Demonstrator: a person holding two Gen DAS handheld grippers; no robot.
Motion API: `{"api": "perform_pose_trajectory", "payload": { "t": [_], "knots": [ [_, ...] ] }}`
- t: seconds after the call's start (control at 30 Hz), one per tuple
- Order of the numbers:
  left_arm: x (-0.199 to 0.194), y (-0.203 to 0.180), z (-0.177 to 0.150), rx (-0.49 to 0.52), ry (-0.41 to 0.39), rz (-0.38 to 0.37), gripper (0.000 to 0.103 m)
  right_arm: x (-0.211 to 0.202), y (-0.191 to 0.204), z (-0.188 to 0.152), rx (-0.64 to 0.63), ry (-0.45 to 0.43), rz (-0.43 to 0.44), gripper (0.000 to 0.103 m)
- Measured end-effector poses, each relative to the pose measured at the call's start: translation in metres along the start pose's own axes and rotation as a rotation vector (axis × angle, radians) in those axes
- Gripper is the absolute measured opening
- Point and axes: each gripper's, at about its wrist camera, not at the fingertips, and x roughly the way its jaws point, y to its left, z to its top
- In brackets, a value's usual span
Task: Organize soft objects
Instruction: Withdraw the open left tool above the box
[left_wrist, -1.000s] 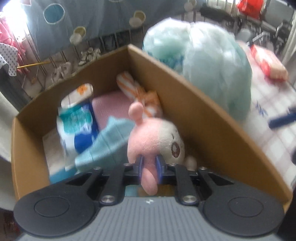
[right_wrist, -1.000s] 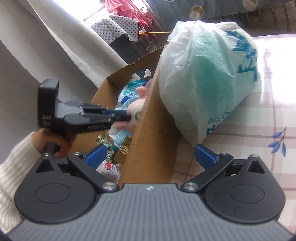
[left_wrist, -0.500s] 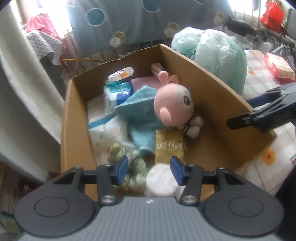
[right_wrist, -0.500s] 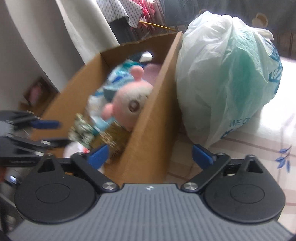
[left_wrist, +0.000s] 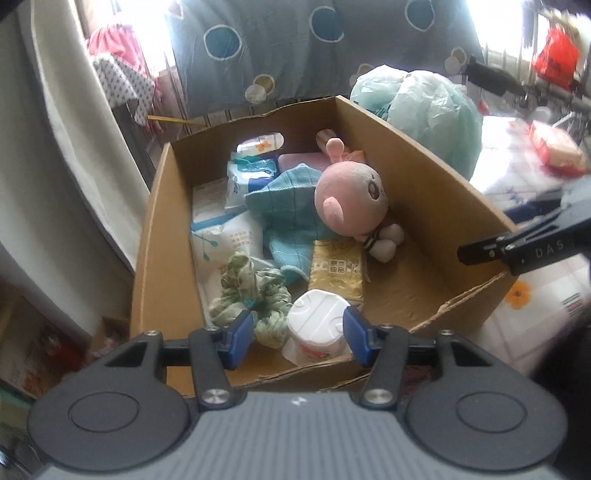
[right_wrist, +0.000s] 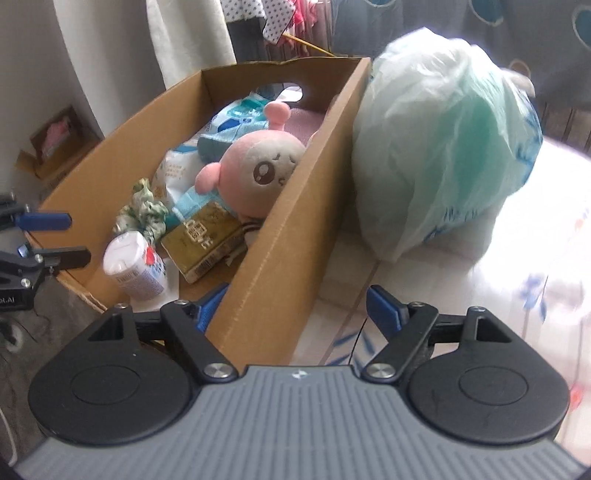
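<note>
Your left claw (left_wrist: 298, 338) is spread wide and holds nothing, hovering at the near wall of the cardboard box (left_wrist: 436, 173). Just ahead of its fingers sit a white lidded tub (left_wrist: 318, 325) and a green scrunchie (left_wrist: 251, 291); beyond them lie a yellow tissue pack (left_wrist: 338, 267), a blue cloth (left_wrist: 291, 210) and the pink plush doll (left_wrist: 351, 197), which rests on the cloth against the box's right wall. Your right claw (right_wrist: 291, 306) is also wide open and empty, straddling that same wall, with the stuffed plastic bag (right_wrist: 443, 155) ahead and to its right on the table (right_wrist: 461, 288).

The bag looks like the next soft thing to handle. Lift your right claw clear of the cardboard first, then pinch a gathered fold of plastic, not the smooth bulge, which would likely slip. Keep your left claw back from the box so it doesn't nudge the doll.
</note>
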Motion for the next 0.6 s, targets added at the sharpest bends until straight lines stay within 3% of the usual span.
{"api": "perform_pose_trajectory", "payload": {
  "t": [0.13,0.23,0.4,0.6],
  "knots": [
    [-0.006,0.004,-0.008,-0.068,0.002,-0.061,0.056,-0.009,-0.006,-0.008,0.016,-0.011,0.001,0.084],
    [-0.010,-0.002,-0.010,-0.043,-0.012,-0.024,0.067,-0.013,-0.007,-0.013,0.004,-0.021,-0.017,0.086],
    [-0.009,-0.009,-0.009,-0.034,-0.045,0.022,0.068,-0.014,-0.005,-0.013,0.005,-0.042,-0.066,0.088],
    [-0.012,-0.019,-0.016,0.044,-0.100,0.079,0.068,-0.015,0.002,-0.019,0.004,-0.080,-0.122,0.088]
  ]
}}
